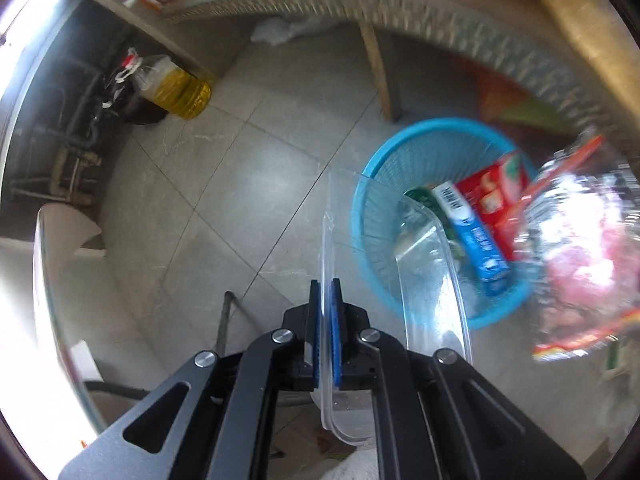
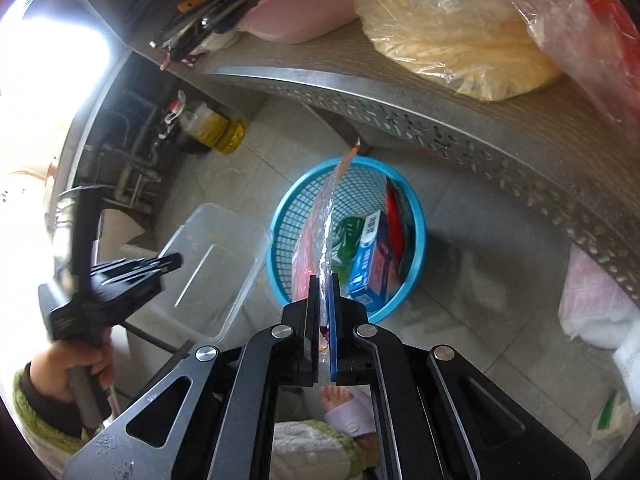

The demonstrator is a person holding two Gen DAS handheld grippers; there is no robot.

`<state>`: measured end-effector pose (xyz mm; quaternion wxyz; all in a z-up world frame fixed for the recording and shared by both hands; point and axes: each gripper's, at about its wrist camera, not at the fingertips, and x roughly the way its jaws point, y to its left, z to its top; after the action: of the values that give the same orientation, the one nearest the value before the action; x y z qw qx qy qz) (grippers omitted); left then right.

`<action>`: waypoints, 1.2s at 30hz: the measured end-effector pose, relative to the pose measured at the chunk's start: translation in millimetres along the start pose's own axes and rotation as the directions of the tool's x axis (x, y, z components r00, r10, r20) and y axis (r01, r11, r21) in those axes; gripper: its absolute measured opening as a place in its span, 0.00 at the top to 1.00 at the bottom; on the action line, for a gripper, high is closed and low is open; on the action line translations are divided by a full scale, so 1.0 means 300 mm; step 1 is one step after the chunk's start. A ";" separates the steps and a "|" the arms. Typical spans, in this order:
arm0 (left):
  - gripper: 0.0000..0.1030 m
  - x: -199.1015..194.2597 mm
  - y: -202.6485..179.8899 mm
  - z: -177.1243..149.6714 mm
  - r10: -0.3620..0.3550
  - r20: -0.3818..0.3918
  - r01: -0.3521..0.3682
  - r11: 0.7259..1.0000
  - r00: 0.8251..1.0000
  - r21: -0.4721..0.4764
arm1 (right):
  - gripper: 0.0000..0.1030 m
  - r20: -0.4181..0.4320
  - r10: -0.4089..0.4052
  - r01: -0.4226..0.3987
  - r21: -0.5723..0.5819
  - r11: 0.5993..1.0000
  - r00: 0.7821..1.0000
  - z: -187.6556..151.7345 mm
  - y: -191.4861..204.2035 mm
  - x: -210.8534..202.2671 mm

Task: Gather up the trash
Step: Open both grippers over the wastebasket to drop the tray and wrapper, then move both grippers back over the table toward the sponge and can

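My left gripper [image 1: 325, 286] is shut on the rim of a clear plastic food container [image 1: 432, 280], held over the floor beside a blue mesh waste basket [image 1: 366, 216]. My right gripper [image 2: 324, 280] is shut on a clear plastic wrapper with pink and red print [image 2: 320, 220], hanging over the same basket [image 2: 288, 216]. In the left wrist view that wrapper [image 1: 576, 240] is blurred at the right. The basket holds a blue carton [image 2: 370, 264], a red box [image 2: 394, 208] and green packaging [image 2: 348, 232]. The left gripper [image 2: 160, 266] with the container [image 2: 216, 256] shows left of the basket.
A perforated grey table edge [image 2: 440, 120] runs above the basket, with a bag of yellow noodles [image 2: 452, 32] on it. A bottle of yellow oil [image 1: 176, 88] and pipes stand by the wall at left. Bags [image 2: 600, 308] lie on the tiled floor at right. My slippered foot [image 2: 348, 412] is below.
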<state>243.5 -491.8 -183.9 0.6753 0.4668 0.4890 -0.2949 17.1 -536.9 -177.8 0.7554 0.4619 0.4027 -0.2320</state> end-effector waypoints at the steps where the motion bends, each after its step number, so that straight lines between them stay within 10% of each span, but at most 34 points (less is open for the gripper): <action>1: 0.92 0.029 -0.007 0.011 0.003 -0.008 -0.003 1.000 1.000 0.006 | 0.98 -0.004 -0.005 0.005 0.001 1.000 1.000 0.001 -0.007 0.008; 6: 0.63 0.108 -0.027 0.044 0.037 -0.036 -0.036 0.999 0.999 0.025 | 0.98 -0.011 -0.043 0.043 0.000 0.999 0.999 0.011 -0.026 0.025; 20: 0.47 -0.221 0.187 -0.079 -0.104 0.158 0.120 0.988 0.982 -0.098 | 0.97 0.000 -0.074 0.073 -0.096 0.993 0.997 0.057 0.063 0.107; 28: 0.37 -0.508 0.398 -0.364 -0.205 0.354 0.311 0.910 0.912 -0.274 | 0.92 -0.012 0.089 -0.088 0.064 0.994 0.996 0.146 0.076 0.264; 36: 0.35 -0.609 0.512 -0.717 -0.172 0.406 0.348 0.842 0.897 -0.413 | 0.73 -0.097 -0.049 0.065 0.159 0.985 0.994 0.117 -0.001 0.433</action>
<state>228.3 -244.7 20.9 0.7983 0.1539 0.4763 -0.3349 104.7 -565.3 -276.1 0.6888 0.5205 0.4302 -0.2638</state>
